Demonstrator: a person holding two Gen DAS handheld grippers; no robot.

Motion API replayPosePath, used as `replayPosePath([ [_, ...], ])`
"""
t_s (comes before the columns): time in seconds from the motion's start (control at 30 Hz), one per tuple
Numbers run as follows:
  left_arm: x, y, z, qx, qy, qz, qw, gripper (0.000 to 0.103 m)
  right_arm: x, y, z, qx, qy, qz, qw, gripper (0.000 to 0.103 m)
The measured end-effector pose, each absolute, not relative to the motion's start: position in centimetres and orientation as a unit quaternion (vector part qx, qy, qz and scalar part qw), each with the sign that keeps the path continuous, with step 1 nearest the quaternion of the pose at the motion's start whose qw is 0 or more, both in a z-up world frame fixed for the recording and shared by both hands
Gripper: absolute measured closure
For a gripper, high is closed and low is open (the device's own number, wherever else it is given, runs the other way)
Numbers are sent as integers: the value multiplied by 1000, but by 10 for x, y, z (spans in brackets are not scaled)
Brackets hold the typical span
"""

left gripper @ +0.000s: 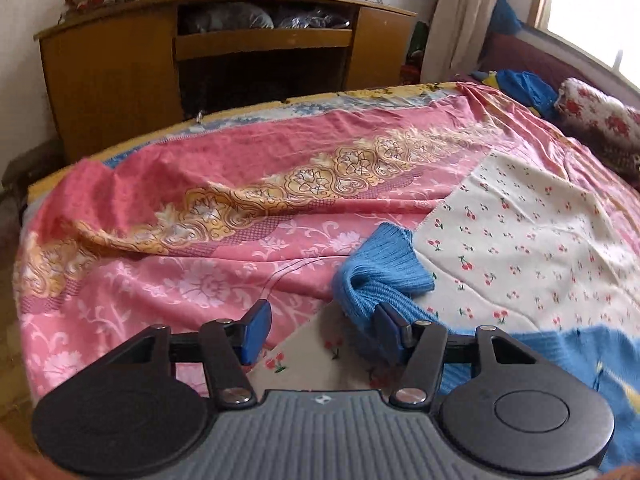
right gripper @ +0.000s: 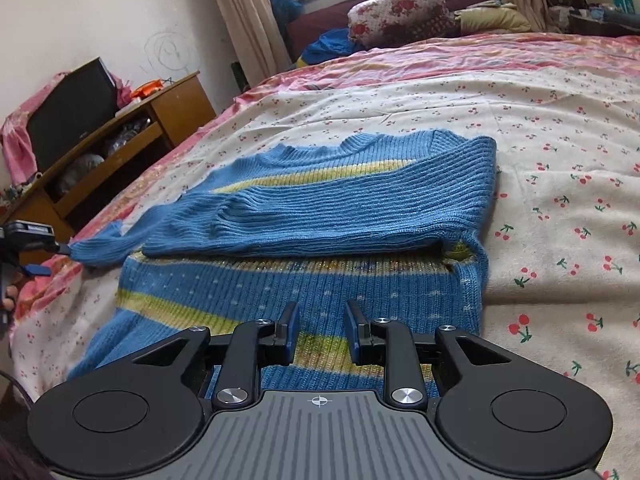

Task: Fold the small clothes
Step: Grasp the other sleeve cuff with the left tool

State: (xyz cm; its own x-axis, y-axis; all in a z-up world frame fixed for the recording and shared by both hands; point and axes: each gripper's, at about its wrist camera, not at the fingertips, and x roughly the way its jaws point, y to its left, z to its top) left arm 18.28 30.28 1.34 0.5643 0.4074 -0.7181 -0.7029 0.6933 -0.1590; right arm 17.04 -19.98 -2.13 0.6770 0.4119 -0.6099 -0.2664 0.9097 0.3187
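Observation:
A blue knit sweater point(right gripper: 320, 208) with yellow-green stripes lies flat on a white cherry-print cloth point(right gripper: 560, 160) on the bed. One sleeve is folded across its chest toward the left, and the cuff point(left gripper: 384, 268) sticks out past the sweater's edge. My left gripper point(left gripper: 323, 332) is open at that cuff. The knit rests against its right finger point(left gripper: 390, 334), while the left finger point(left gripper: 256, 332) stands well clear of it. The right wrist view catches this gripper point(right gripper: 48, 258) at the far left edge. My right gripper point(right gripper: 322, 332) hovers low over the sweater's lower body, jaws narrowly apart with nothing between them.
A pink floral bedspread point(left gripper: 180, 280) covers the bed under the cloth. A wooden cabinet point(left gripper: 112, 72) stands beyond the bed's edge. A floral pillow point(right gripper: 396, 12) and blue clothes point(right gripper: 328, 46) lie by the window and curtain.

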Motion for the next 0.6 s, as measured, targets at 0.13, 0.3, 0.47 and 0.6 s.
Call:
replayPosePath([
  [0.13, 187, 312, 11, -252, 329, 321, 852, 41, 170, -197, -22, 101, 357, 186, 910, 77],
  [0.3, 186, 316, 12, -293, 317, 307, 848, 41, 171, -198, -23, 107, 358, 191, 908, 77],
  [0.47, 198, 309, 6, -293, 328, 303, 845, 51, 171, -200, -24, 113, 359, 194, 906, 77],
  [0.6, 207, 306, 8, -287, 332, 307, 845, 80, 171, -202, -24, 118, 360, 194, 905, 77],
])
